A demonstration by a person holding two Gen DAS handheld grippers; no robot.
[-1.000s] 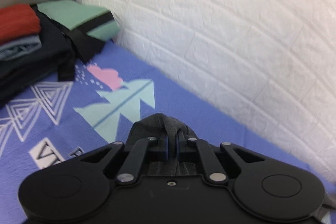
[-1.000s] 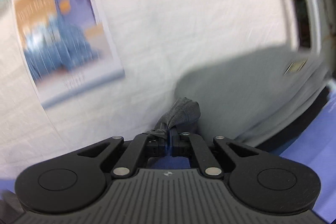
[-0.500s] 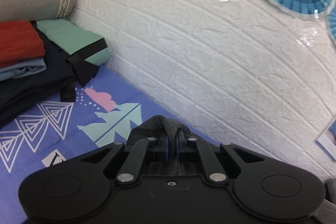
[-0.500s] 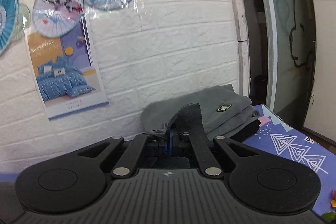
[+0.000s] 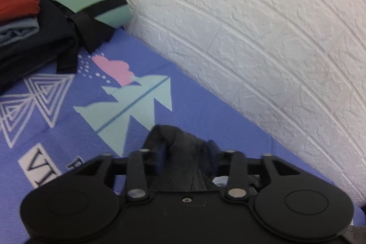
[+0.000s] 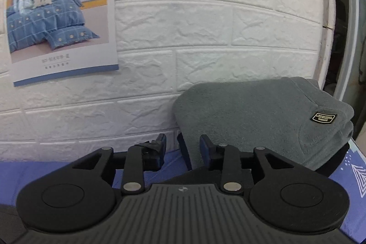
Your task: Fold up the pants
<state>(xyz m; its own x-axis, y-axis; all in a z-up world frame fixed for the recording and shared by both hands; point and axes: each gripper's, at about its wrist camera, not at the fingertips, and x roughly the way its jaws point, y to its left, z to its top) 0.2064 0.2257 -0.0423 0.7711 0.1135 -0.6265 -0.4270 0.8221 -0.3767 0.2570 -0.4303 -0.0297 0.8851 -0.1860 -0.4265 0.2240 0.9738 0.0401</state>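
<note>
Fabric of the dark grey pants [image 5: 180, 148] stands up as a loose ridge between the fingers of the left tongs [image 5: 185, 150], which are spreading and no longer press on it; the blue pads sit clear on either side, so the cloth looks set down on the purple sheet [image 5: 68, 120] just short of the white brick wall [image 5: 251, 38], probably to let a fold lie there. Ahead and to the left of these tongs a stack of folded clothes [image 5: 34, 22] rests well apart. A second ago the same fingers were pinched tight on that ridge, and the view has since dipped back toward the sheet. In the right view, the right tongs [image 6: 182, 149] are also opening, with nothing pressed between the pads; a dark strip of cloth shows low in the gap, and whether it belongs to the pants I cannot tell. Beyond and to the right lies a folded grey garment [image 6: 263, 120] with a small label, against the wall below a poster [image 6: 57, 15]. Earlier these tongs were clamped on a raised tuft of grey cloth, which has now dropped away.
</note>
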